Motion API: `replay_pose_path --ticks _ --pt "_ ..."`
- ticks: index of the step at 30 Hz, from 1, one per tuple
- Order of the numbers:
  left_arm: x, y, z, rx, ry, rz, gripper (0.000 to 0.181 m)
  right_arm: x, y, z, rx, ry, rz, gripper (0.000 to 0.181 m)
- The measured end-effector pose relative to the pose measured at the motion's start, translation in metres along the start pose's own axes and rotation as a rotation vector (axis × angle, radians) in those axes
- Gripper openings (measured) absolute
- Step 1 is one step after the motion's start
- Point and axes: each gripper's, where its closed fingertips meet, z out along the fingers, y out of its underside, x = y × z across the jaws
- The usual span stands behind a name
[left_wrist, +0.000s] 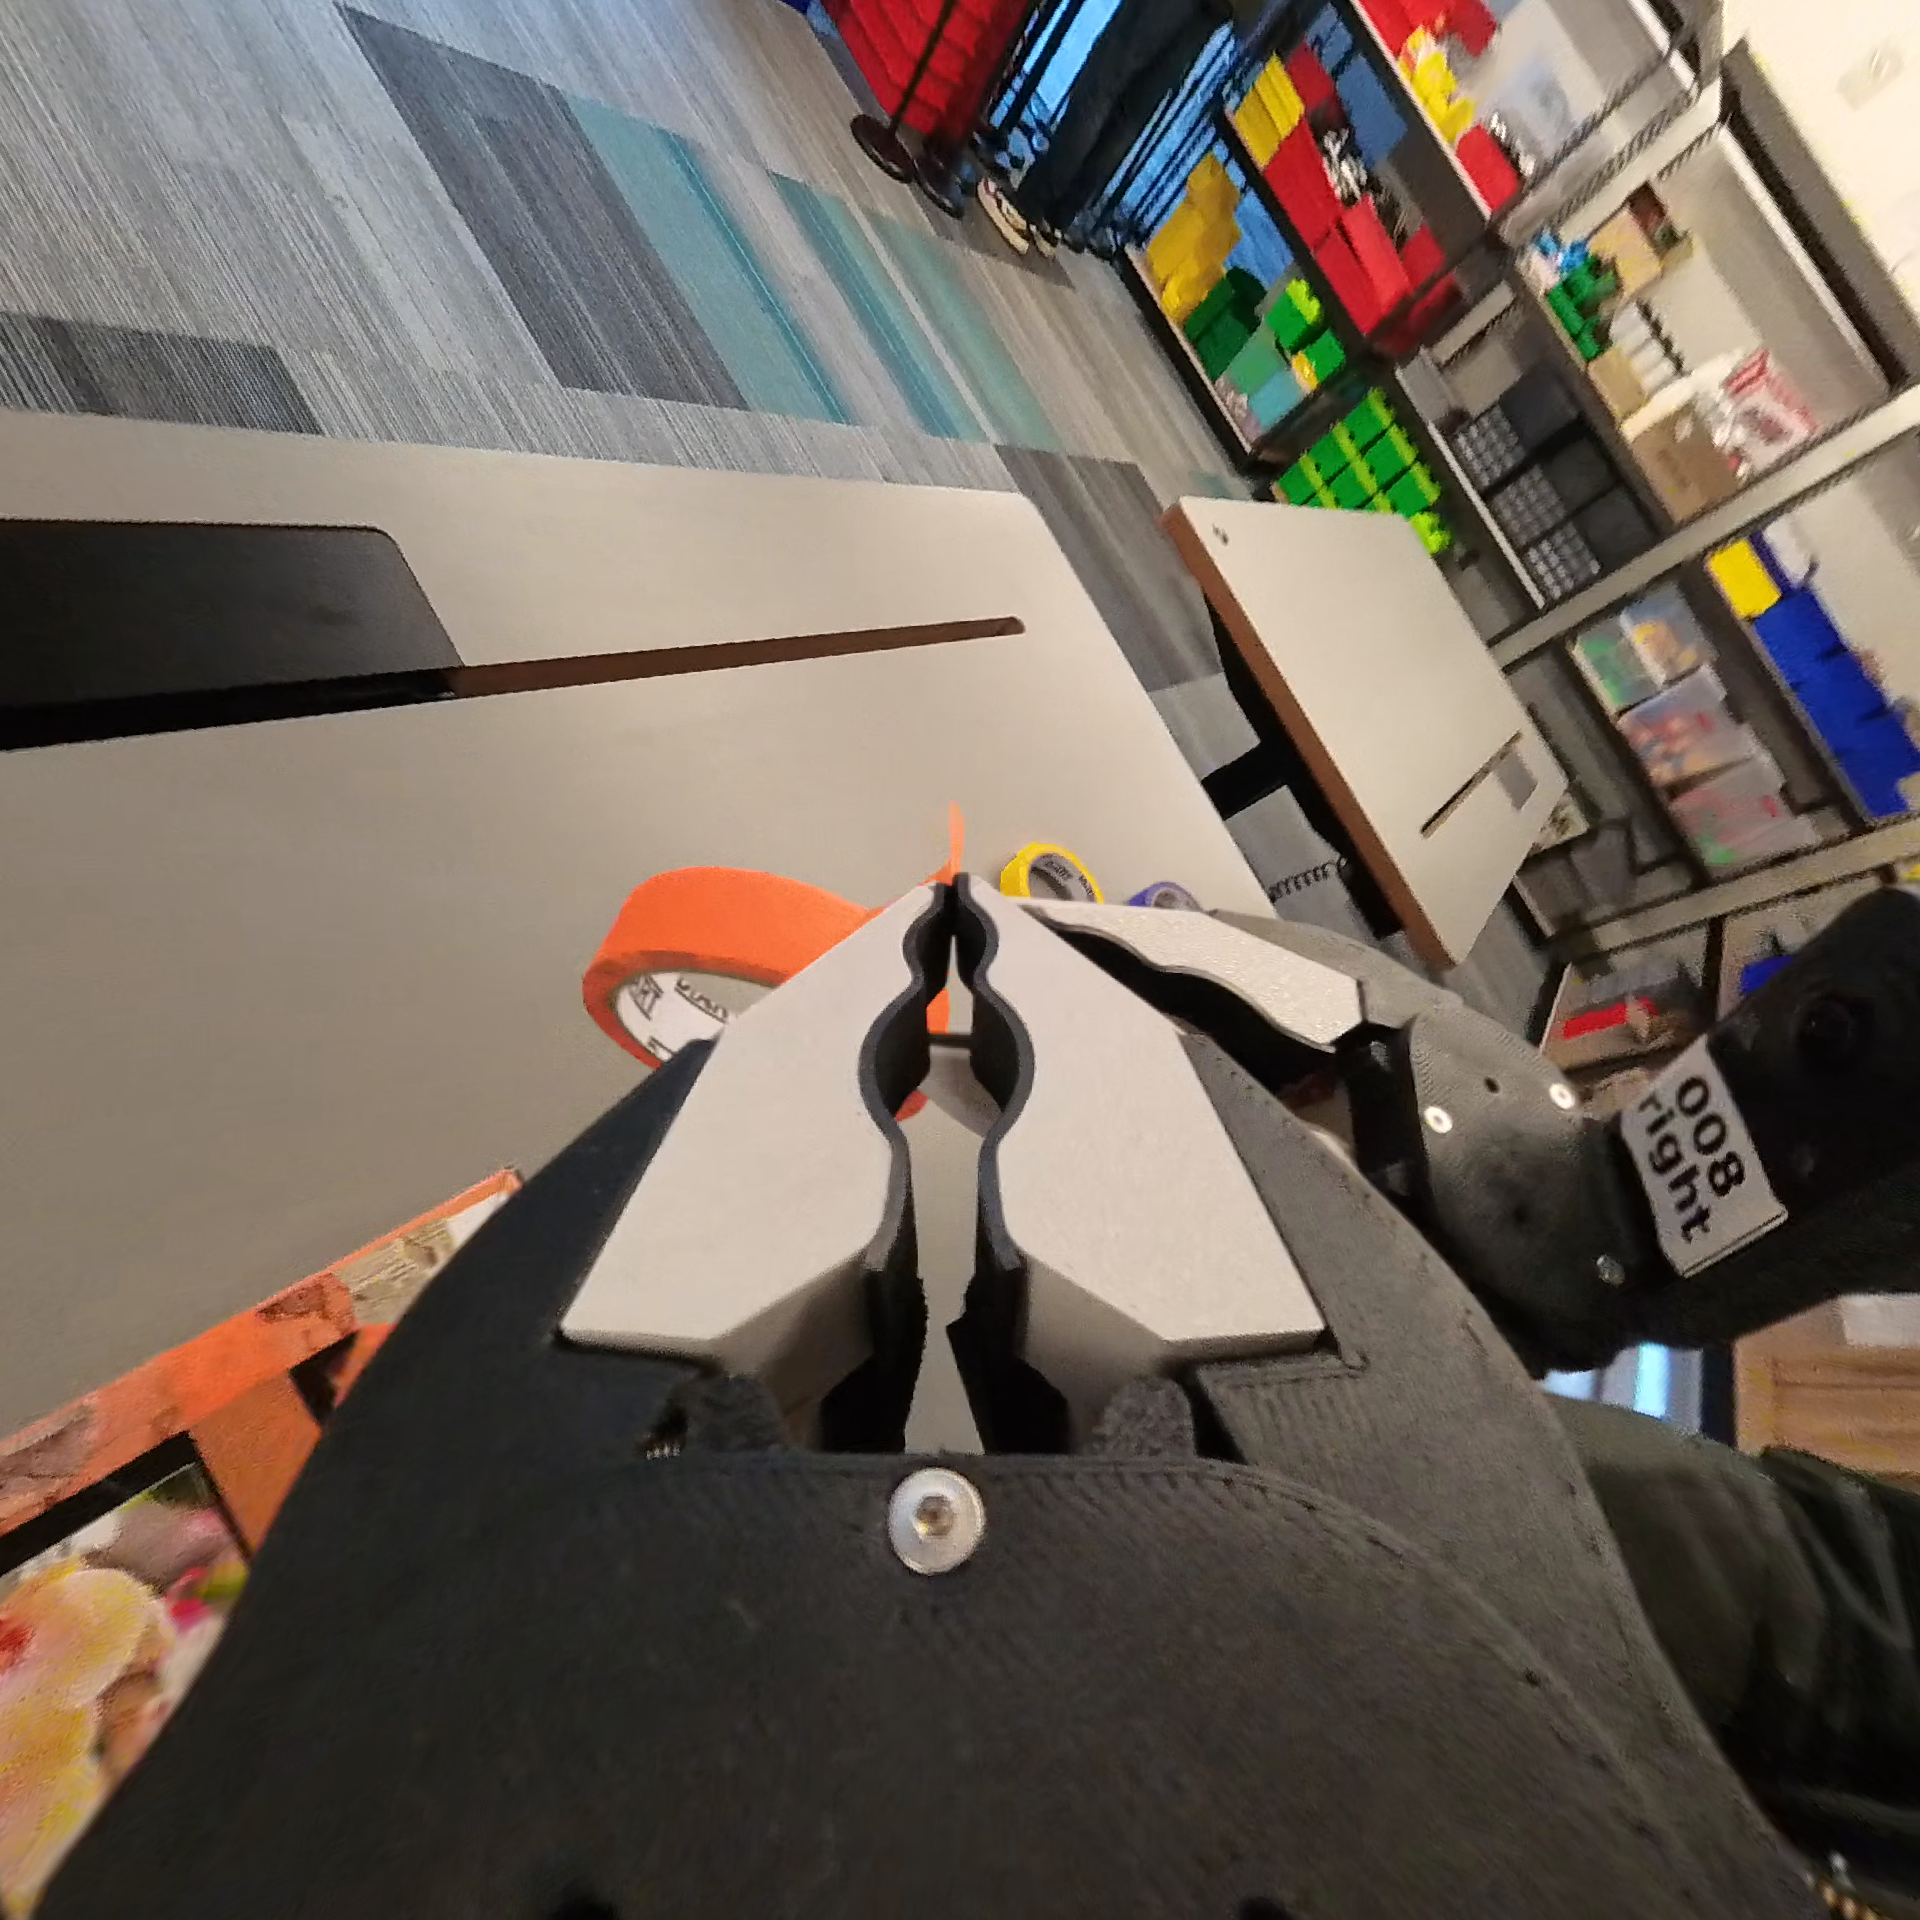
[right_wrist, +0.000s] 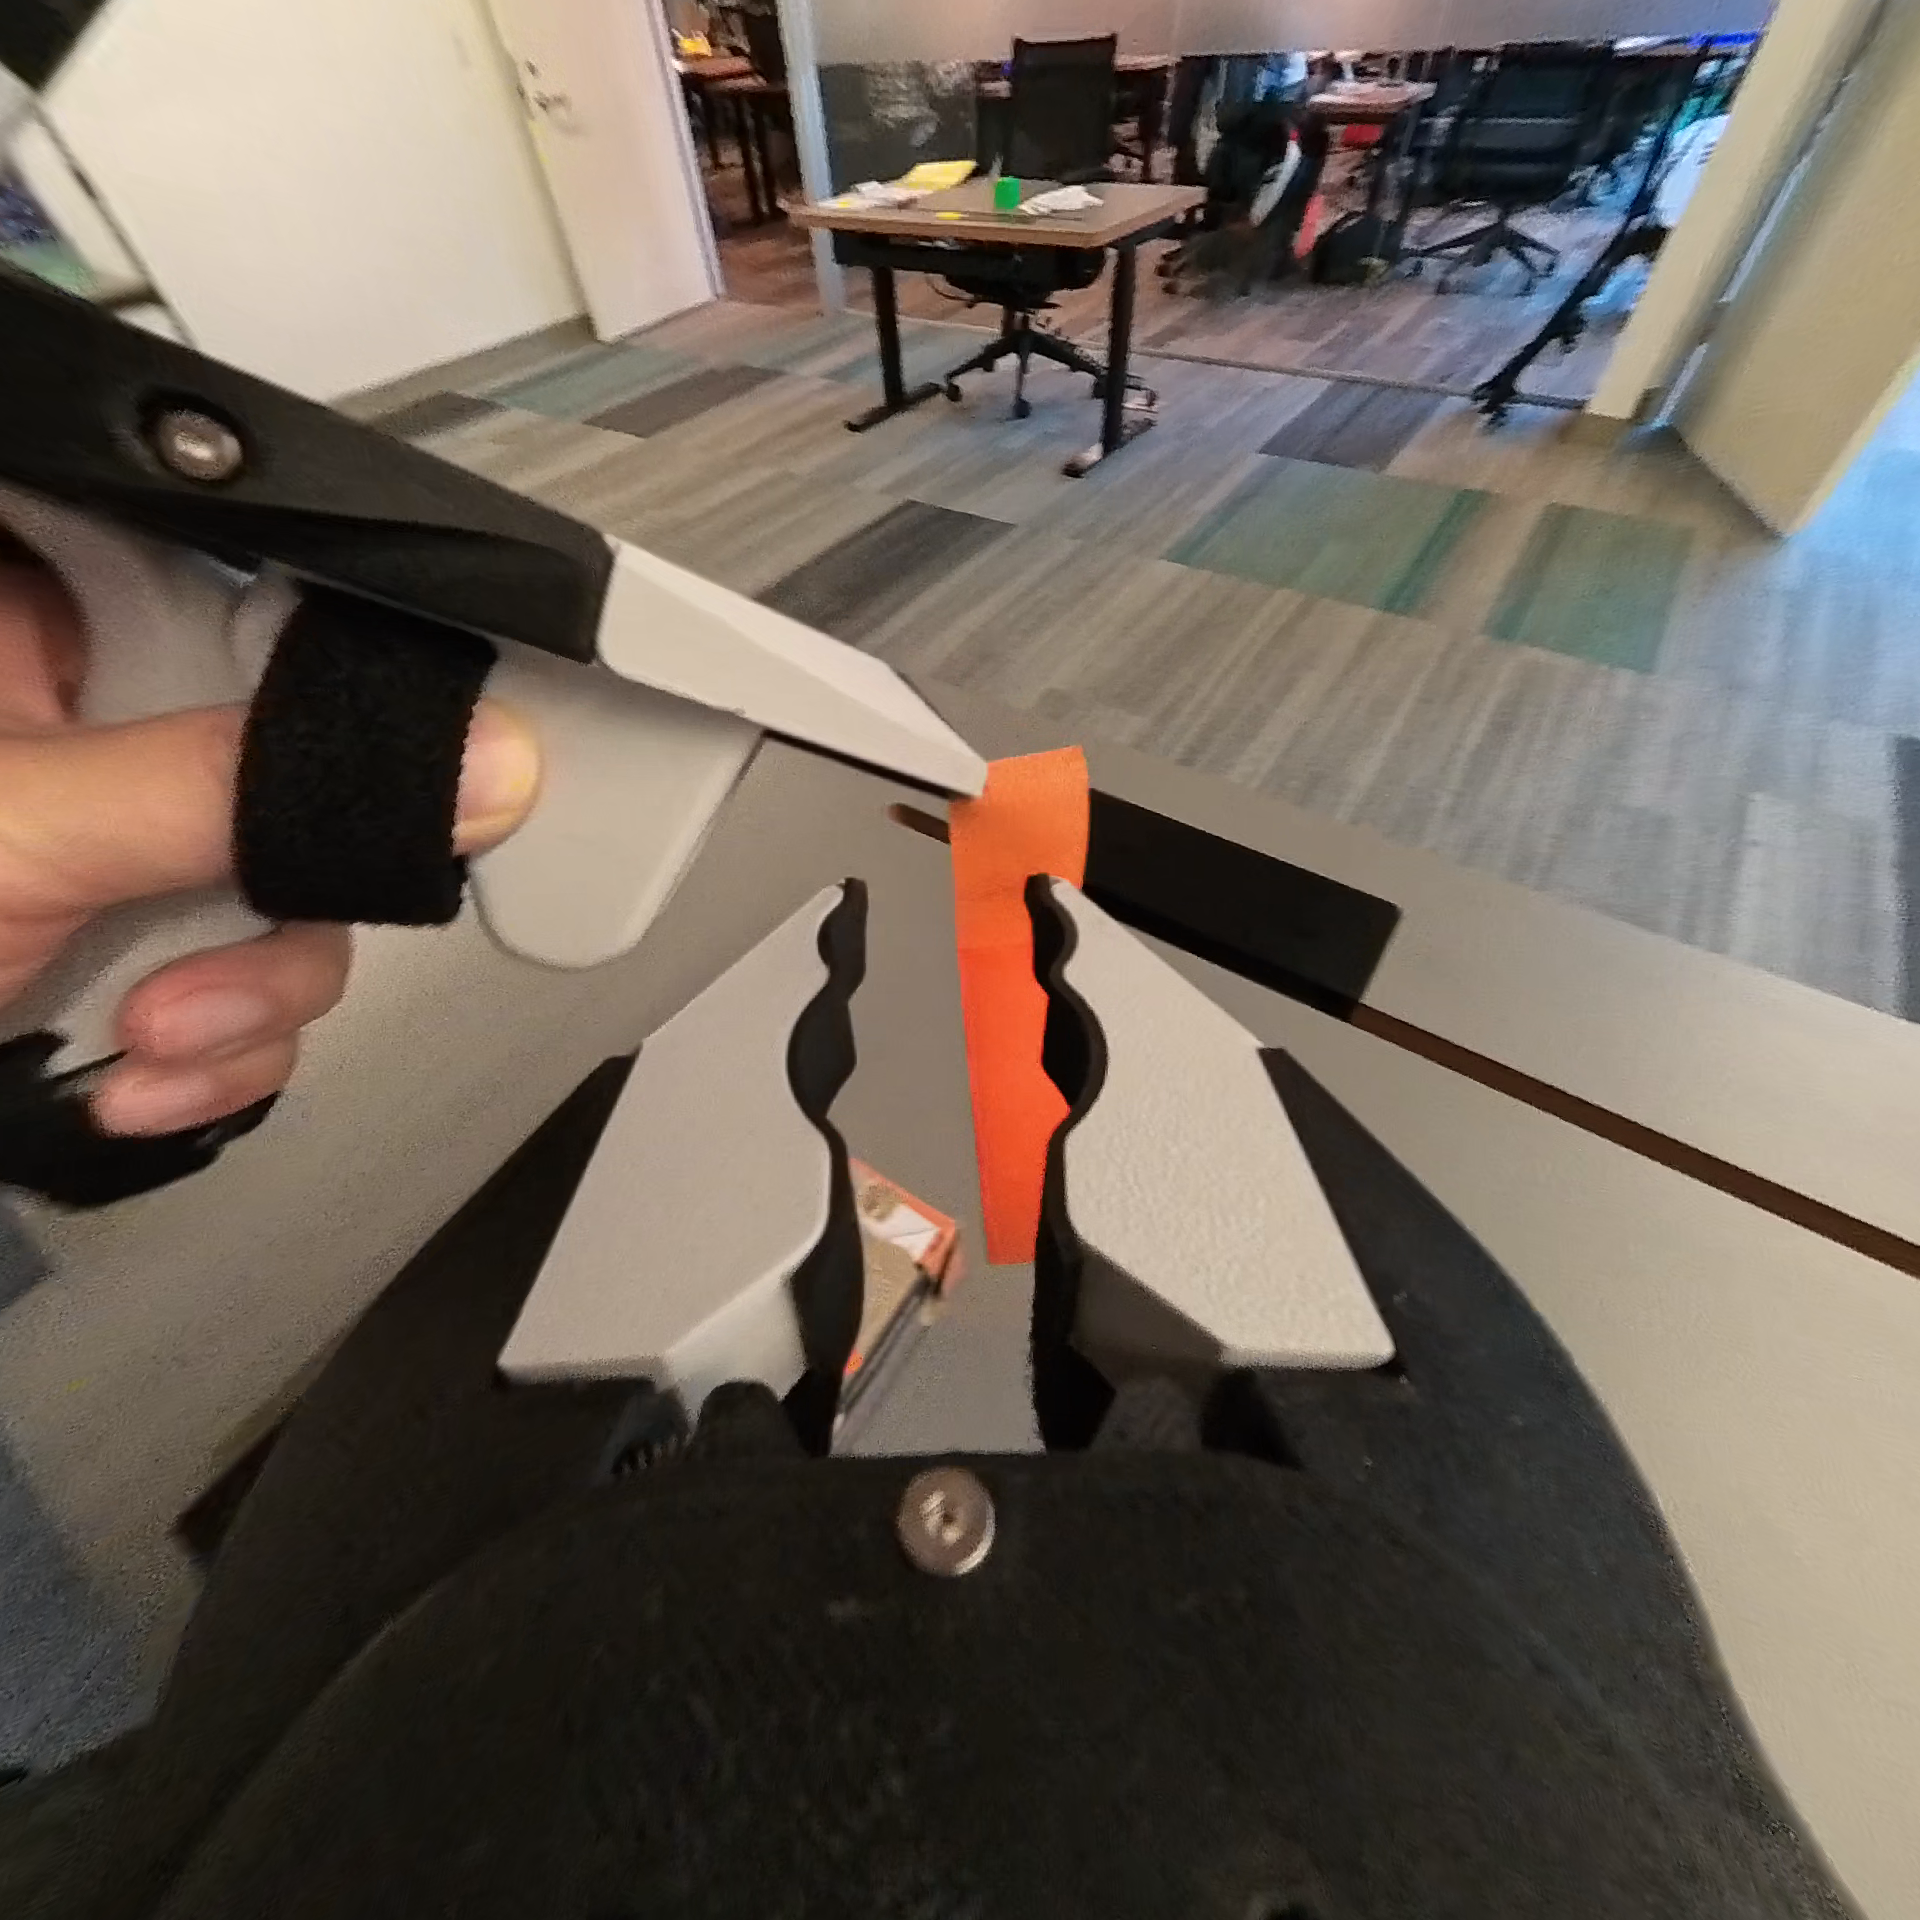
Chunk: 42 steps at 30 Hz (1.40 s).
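Left gripper (left_wrist: 954, 891): tips pressed together, pinching the free end of an orange tape strip (right_wrist: 1013, 997); a sliver of orange sticks up past the tips.
Right gripper (right_wrist: 951, 883): fingers spread apart; the strip hangs down through the gap, lying against its right finger (right_wrist: 1164, 1091).
Orange tape roll (left_wrist: 717, 940): flat on the grey table (left_wrist: 416, 935), just beyond the left gripper, partly hidden by it.
Other rolls: a yellow tape roll (left_wrist: 1051, 871) and a purple roll (left_wrist: 1164, 896) farther along the table, near its edge.
Box: orange printed box (left_wrist: 208, 1382) on the table, below the left gripper.
Hand (right_wrist: 156, 862): a person's hand grips the left gripper's trigger, a black strap around one finger.
Surroundings: patchwork carpet (right_wrist: 1351, 540); shelves (left_wrist: 1455, 312) of coloured bins; a desk (right_wrist: 997, 223) with chairs across the room.
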Motion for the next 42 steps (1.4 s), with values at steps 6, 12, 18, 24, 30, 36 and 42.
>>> replay_pose_path --ticks 6,12,18,24,30,36,42 --pt "-0.001 0.001 0.013 0.033 -0.003 -0.055 0.0 0.015 0.004 0.007 -0.008 0.053 -0.001 0.023" --pt "0.002 0.0 0.021 0.054 -0.001 -0.079 0.0 0.023 0.004 0.007 -0.001 0.067 0.009 0.016" --pt "0.005 0.002 0.026 0.077 0.018 -0.132 0.0 0.03 0.005 0.004 0.009 0.065 0.008 0.0" --pt "0.004 0.006 0.024 0.057 0.009 -0.119 0.011 0.029 0.006 -0.001 0.016 -0.005 0.045 0.0" --pt "0.017 -0.004 0.001 0.041 0.0 0.173 0.029 0.031 0.022 -0.003 -0.087 -0.146 0.18 0.0" --pt "0.059 0.008 -0.032 -0.186 0.3 0.624 0.053 -0.003 -0.012 -0.047 0.089 -0.653 0.343 0.0" --pt "0.06 0.033 -0.032 -0.497 0.237 1.224 0.042 -0.011 -0.025 -0.085 0.09 -0.798 0.237 0.0"
